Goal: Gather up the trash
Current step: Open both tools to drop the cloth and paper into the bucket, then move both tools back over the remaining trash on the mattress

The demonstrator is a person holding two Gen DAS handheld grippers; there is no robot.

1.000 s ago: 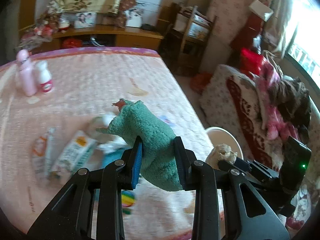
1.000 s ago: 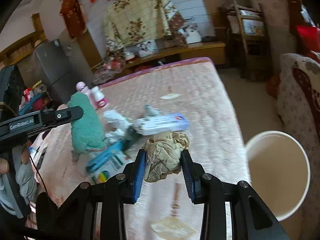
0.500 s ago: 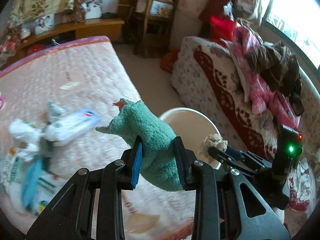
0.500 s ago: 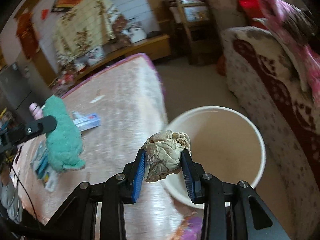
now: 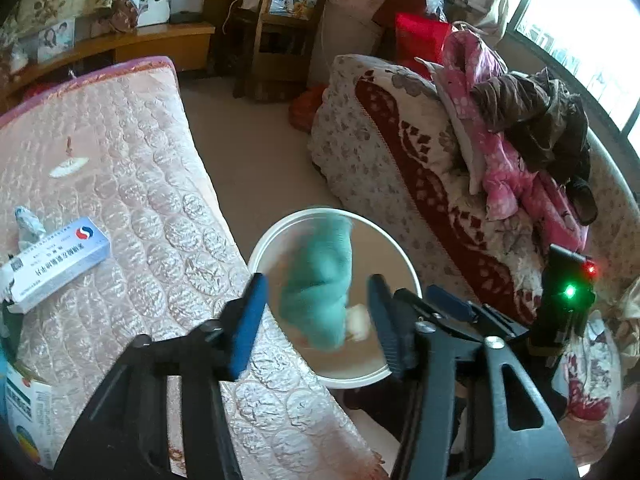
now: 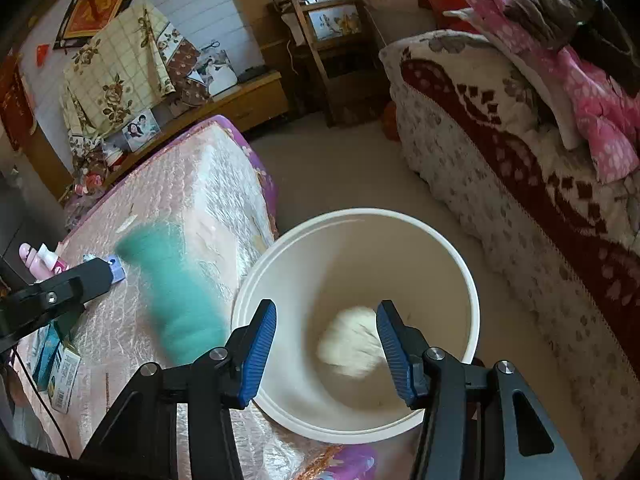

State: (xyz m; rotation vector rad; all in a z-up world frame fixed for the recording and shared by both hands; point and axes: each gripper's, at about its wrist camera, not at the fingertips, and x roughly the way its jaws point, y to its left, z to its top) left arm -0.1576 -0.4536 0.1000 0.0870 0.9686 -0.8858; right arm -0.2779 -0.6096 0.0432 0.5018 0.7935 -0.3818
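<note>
Bedroom, pink mattress [image 5: 132, 184] on left, white bucket [image 6: 472, 280] on floor just beside it | left gripper [image 5: 316, 320] spread, jaws just opened, green cloth [image 5: 320, 280] falling blurred over bucket | right gripper [image 6: 326, 350] spread, jaws just opened, paper ball [image 6: 352, 340] dropping inside bucket | both held above bucket for dropping trash.

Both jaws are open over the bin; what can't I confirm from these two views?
- Green cloth: motion-blurred in both views; its landing spot is unclear.
- Paper wad: blurred in the right view, so whether it rests on the bucket floor is unclear.
- Packets: cut off by the left view's edge.
</note>
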